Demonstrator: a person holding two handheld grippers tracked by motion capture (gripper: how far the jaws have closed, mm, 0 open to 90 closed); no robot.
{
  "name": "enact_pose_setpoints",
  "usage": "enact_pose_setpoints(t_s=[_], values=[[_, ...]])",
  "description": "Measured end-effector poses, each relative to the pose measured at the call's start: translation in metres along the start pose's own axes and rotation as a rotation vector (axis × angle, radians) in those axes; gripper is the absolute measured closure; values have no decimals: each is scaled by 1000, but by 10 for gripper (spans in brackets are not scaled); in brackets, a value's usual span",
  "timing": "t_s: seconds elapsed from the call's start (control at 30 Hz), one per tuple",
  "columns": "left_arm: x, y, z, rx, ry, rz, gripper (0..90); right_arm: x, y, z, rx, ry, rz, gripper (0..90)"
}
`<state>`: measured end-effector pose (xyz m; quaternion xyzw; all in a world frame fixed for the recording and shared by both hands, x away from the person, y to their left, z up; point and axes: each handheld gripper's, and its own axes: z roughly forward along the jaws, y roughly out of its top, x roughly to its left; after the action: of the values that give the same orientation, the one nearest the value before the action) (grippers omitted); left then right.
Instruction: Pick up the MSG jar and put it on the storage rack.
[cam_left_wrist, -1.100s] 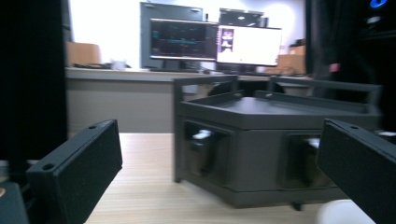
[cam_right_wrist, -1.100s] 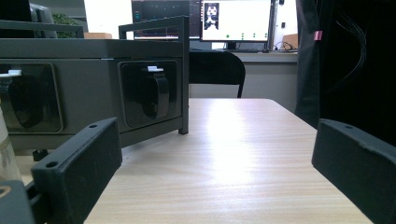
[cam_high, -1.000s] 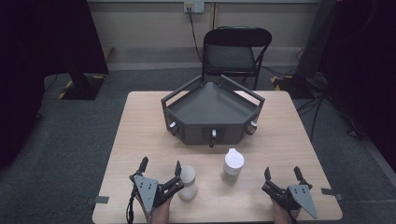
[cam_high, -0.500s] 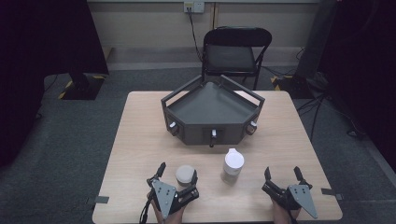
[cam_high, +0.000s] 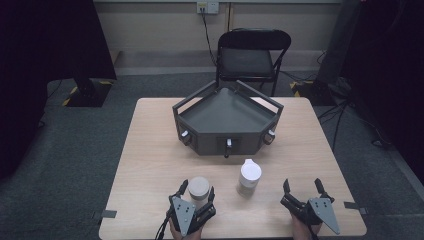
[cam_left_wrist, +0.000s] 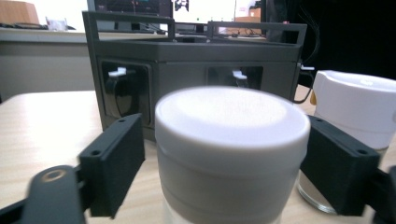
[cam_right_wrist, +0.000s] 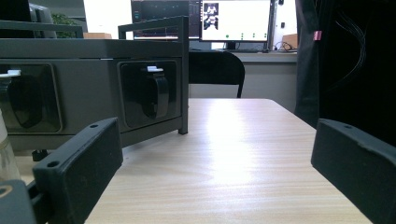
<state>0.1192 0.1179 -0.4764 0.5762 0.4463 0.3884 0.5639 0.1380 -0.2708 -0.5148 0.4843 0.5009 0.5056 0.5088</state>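
A short jar with a pale round lid (cam_high: 198, 188) stands near the table's front edge, left of centre. My left gripper (cam_high: 198, 187) is open, one jaw on each side of the jar. In the left gripper view the jar (cam_left_wrist: 231, 121) sits between the jaws; a small gap shows on the left, while the right jaw is against or very near it. A second, white-lidded jar (cam_high: 249, 176) stands upright just to the right and also shows in the left gripper view (cam_left_wrist: 355, 107). My right gripper (cam_high: 302, 183) rests open at the front right, nothing between its jaws (cam_right_wrist: 219, 158).
A dark grey angular tray-box (cam_high: 227, 117) with knobs on its front panels stands mid-table, behind both jars. It rises close ahead in the left gripper view (cam_left_wrist: 196, 60) and in the right gripper view (cam_right_wrist: 93, 51). A black folding chair (cam_high: 247, 55) stands beyond the table's far edge.
My left gripper has shifted to the right and now brackets the pale-lidded jar, which earlier stood beside its right jaw. The right gripper and the other jar have not moved.
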Motion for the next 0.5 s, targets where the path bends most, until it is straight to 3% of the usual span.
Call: enact_pose_setpoints(t_s=[0.2, 0.5], values=[[3, -2, -1, -5, -18, 3, 327, 0, 0, 0, 0, 0, 0, 6], [4, -8, -1, -29, -23, 5, 336, 0, 0, 0, 0, 0, 0, 6]])
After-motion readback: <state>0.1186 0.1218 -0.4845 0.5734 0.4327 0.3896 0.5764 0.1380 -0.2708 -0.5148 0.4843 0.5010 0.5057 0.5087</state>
